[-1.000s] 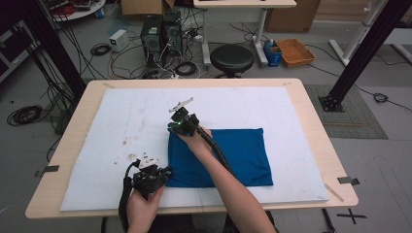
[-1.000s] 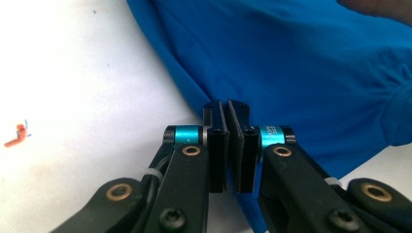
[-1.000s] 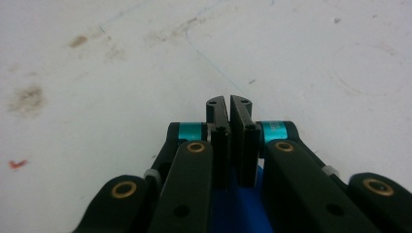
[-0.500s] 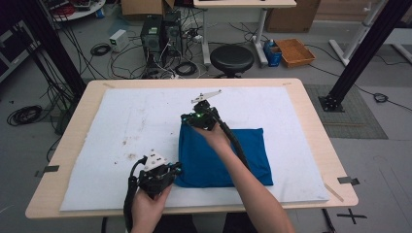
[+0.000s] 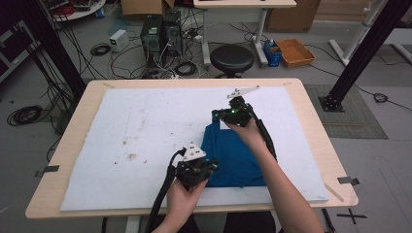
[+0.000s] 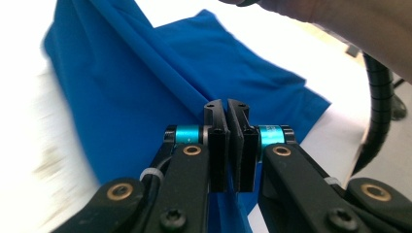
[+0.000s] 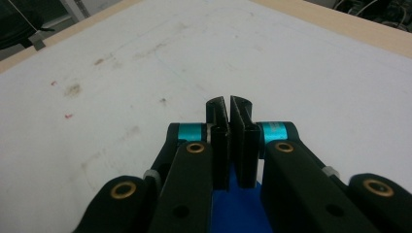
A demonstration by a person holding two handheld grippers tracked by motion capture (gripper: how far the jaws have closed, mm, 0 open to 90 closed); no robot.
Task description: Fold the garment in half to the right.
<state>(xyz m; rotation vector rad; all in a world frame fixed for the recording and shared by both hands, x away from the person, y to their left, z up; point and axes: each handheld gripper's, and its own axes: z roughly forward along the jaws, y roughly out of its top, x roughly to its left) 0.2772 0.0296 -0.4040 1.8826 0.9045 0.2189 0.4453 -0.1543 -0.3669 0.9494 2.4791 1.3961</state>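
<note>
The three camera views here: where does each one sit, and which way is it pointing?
High view: above the person's side, facing forward and down on the table; both forearms, left gripper, right gripper.
Left gripper view: rides that gripper, looking along its shut fingers pinching the blue cloth; a forearm above.
Right gripper view: looks over the white mat; shut fingers pinching blue cloth below.
All share the blue cloth.

lab | computer towers (image 5: 160, 31), floor cables (image 5: 97, 48) (tangled), black frame posts (image 5: 362, 48)
</note>
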